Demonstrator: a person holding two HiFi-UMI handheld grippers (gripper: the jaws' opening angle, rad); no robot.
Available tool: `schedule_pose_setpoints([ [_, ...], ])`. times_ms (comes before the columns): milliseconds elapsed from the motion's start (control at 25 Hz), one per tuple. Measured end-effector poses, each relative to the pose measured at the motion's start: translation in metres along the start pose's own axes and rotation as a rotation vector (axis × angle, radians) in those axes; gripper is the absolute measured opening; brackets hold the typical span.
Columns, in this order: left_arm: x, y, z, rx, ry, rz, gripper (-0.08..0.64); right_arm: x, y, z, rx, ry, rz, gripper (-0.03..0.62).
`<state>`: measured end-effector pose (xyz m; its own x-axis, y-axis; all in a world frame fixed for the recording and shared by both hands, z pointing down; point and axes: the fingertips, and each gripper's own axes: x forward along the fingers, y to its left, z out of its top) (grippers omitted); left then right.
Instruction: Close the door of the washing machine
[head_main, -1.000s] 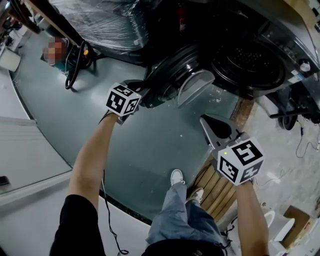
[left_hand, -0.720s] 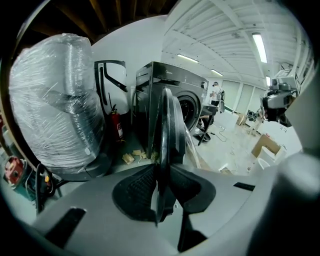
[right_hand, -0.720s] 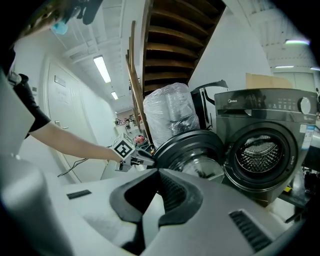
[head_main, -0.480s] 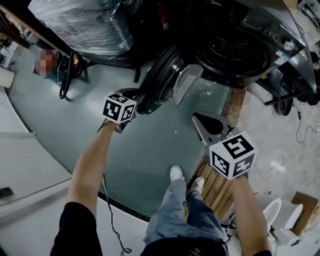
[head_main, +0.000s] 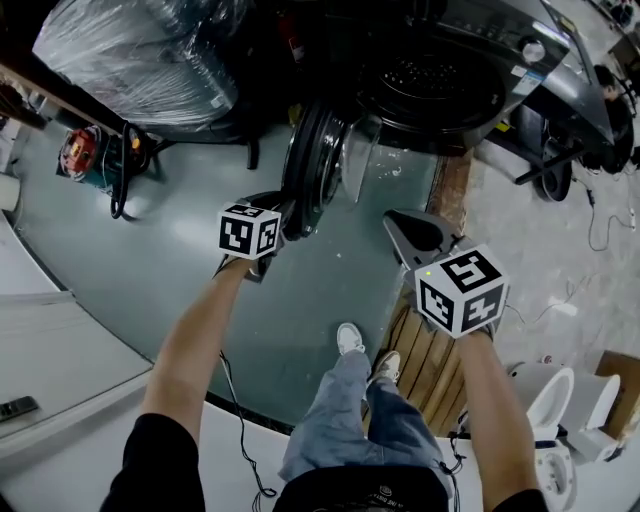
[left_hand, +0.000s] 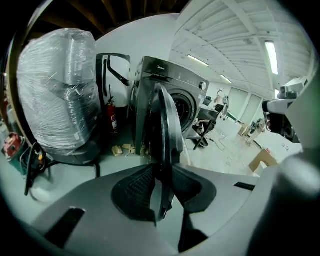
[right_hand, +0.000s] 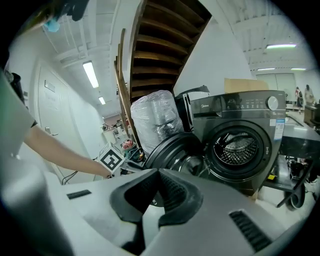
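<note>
Head view: the washing machine (head_main: 470, 40) stands at the top, its drum mouth (head_main: 430, 80) uncovered. The door (head_main: 312, 160) hangs swung out, nearly edge-on, over the green floor (head_main: 180, 260). The left tongs (head_main: 287, 215) are at the door's free rim, opposite the hinge, probably because that is where a push swings the door most easily. The right tongs (head_main: 398, 220) hover apart from the door, in front of the machine and over the edge of a wooden pallet (head_main: 425, 360). They play no part in the job.

Left gripper view: the door's dark rim (left_hand: 162, 125) runs straight down between the two pads, and the left tongs (left_hand: 162, 187) are clenched on it. Gripping the thin edge lets the hand steer the door round towards the machine (left_hand: 172, 95) behind it. A plastic-wrapped bundle (left_hand: 55, 90) sits to the left, clear of the swing path.

Right gripper view: the right tongs (right_hand: 156, 192) are clenched on nothing, pads together. Beyond them the door (right_hand: 175, 150) stands at an angle off the drum mouth (right_hand: 239, 147), with the other arm reaching in from the left to hold it. So the door is partly swung and not latched. My guess is the closing swing is underway with a final press home yet to come.
</note>
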<state>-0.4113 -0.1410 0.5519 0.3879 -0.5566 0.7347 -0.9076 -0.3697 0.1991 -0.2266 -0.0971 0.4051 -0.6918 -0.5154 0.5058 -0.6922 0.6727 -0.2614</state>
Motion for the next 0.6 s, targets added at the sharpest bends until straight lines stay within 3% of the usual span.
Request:
schedule_pose_setpoints([
  [600,0.034,-0.084,0.007,-0.117,-0.025,0.02,0.121,-0.042,-0.062,-0.015,0.051,-0.073,-0.098,0.021],
])
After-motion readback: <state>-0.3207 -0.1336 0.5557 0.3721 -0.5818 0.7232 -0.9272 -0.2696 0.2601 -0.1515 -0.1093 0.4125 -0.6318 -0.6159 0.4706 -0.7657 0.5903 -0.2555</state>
